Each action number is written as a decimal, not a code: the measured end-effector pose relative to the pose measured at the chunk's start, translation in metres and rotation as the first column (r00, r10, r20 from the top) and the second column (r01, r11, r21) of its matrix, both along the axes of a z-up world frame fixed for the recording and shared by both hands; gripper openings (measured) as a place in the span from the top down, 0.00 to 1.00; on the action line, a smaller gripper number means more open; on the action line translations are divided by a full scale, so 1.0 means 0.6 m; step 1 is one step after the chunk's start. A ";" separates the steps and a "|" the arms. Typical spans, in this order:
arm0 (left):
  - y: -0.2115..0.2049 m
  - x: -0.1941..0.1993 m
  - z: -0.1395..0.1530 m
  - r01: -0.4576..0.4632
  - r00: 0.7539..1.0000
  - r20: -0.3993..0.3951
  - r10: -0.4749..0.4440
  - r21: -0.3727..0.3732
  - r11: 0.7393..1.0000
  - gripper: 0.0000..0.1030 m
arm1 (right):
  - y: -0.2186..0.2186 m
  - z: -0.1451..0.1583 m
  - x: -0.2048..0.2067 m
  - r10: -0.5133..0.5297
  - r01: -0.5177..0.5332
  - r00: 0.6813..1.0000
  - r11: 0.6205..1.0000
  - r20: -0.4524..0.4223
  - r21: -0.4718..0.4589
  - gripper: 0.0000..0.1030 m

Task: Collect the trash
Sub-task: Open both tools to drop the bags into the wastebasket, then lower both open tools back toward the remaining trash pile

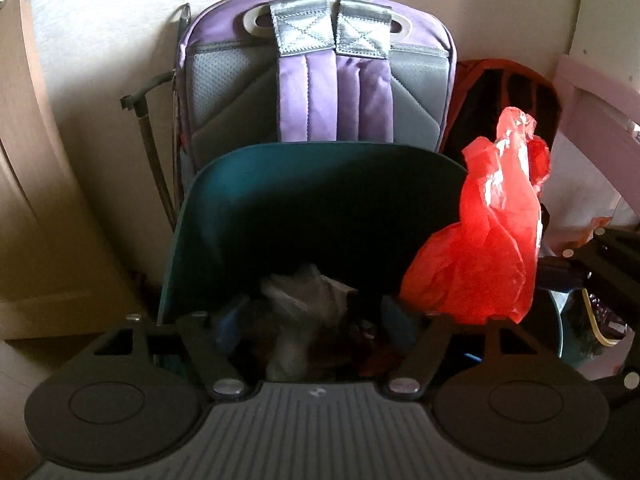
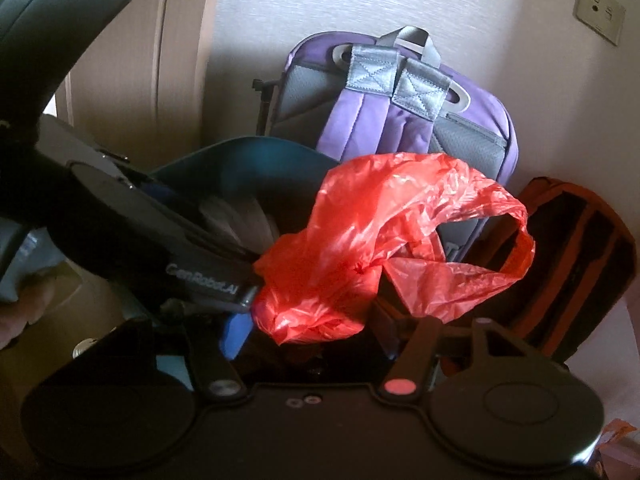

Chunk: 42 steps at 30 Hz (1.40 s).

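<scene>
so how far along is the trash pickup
Done: crumpled trash already lies in the teal bin. In hand: the red bag sits over the bin's rim between the wide jaws of the right gripper, grip unclear; the left gripper is open, empty. Left: getting the bag fully inside.

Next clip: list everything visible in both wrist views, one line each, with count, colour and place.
Bin: one, teal, against the backpack.
Trash in bin: several crumpled pieces, pale and dark, at the bottom.
Plastic bag: one, red, over the bin's right rim.
Backpack: one, purple and grey, leaning on the wall.
Second bag: one, orange and black, right of the backpack.
Wall socket: one, beige, upper right.
Left claw: black, blue pads, open over the bin.
Right claw: black, at the red bag; grip unclear.
</scene>
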State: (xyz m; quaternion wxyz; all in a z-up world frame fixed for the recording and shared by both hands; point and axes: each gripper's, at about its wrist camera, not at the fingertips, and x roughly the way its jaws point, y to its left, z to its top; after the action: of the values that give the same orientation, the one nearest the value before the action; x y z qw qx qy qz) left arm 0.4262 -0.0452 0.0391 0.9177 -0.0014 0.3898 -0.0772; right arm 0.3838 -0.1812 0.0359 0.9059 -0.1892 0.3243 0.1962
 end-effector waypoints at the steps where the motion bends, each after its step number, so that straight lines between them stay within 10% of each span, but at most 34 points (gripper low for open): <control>1: 0.001 0.000 0.000 -0.004 1.000 0.003 0.004 -0.001 1.000 0.25 | -0.001 0.000 0.002 -0.001 0.001 1.000 1.000 -0.003 0.004 0.37; 42: 0.130 -0.302 0.053 -0.004 0.999 0.044 0.007 -0.088 0.996 0.19 | 0.038 0.069 -0.240 0.067 -0.062 0.997 0.986 -0.031 0.156 0.27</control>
State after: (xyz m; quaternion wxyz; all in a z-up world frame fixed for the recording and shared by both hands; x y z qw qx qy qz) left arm 0.2448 0.0331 0.0710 0.9254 -0.0412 0.3654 -0.0918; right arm 0.2395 -0.1586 0.0773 0.9050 -0.1250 0.3181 0.2534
